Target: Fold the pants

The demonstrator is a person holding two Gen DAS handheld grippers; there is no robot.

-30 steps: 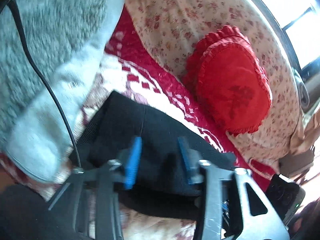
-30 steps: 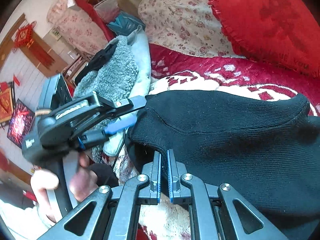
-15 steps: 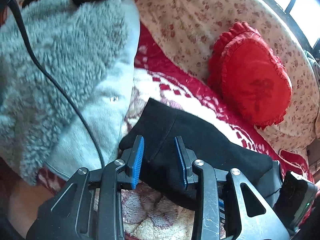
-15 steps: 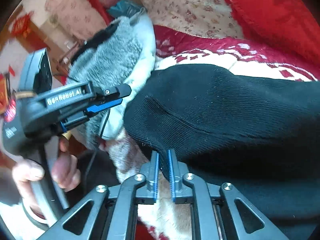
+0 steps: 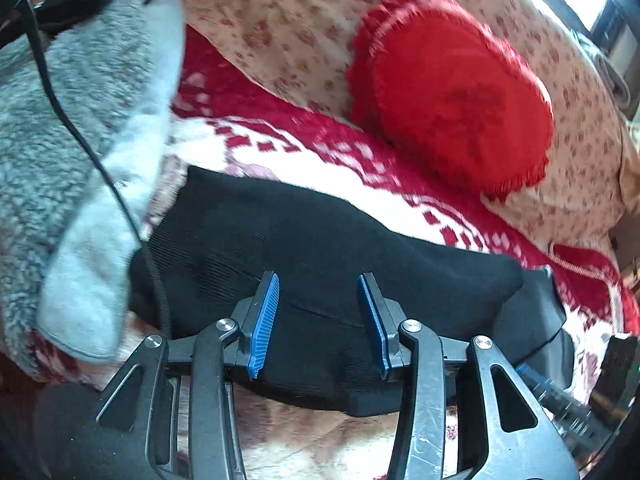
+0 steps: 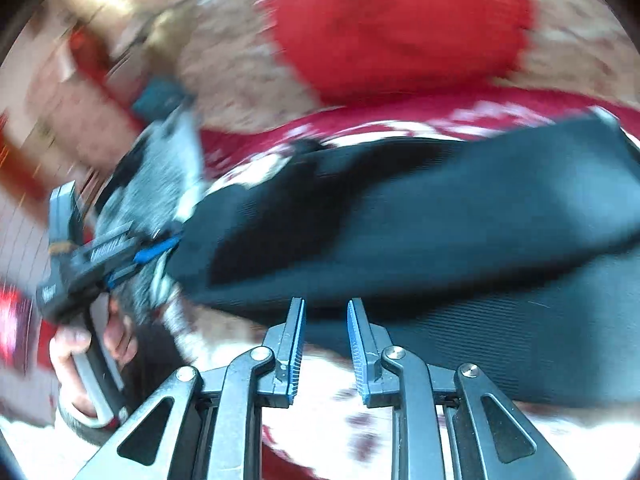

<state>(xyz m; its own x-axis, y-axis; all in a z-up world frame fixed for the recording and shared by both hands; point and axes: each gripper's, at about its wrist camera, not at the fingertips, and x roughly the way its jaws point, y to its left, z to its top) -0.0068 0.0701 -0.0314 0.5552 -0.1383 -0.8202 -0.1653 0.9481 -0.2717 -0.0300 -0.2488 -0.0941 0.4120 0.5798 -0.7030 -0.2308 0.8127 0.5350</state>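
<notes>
The black pants [image 5: 328,248] lie folded in a thick band on the red and white blanket [image 5: 320,160]. My left gripper [image 5: 318,320] hovers over their near edge. Its jaws are opening, the blue pads stand wide apart, and the cloth lies slack below them. In the blurred right wrist view, the pants [image 6: 420,216] stretch across the middle. My right gripper [image 6: 325,340] sits at their near edge with its jaws opening, and the pads do not press the cloth. The left gripper [image 6: 152,252] shows at the pants' left end, held by a hand [image 6: 76,344].
A grey fleece garment [image 5: 60,120] is piled at the left, touching the pants, with a black cable [image 5: 100,168] draped over it. A red heart-shaped pillow [image 5: 452,92] leans on the floral cushion [image 5: 280,32] behind the blanket.
My right jaws were shut on the pants' edge and have parted and let go. My left jaws have widened. Both grippers have shifted sideways along the pants, and the right view is blurred.
</notes>
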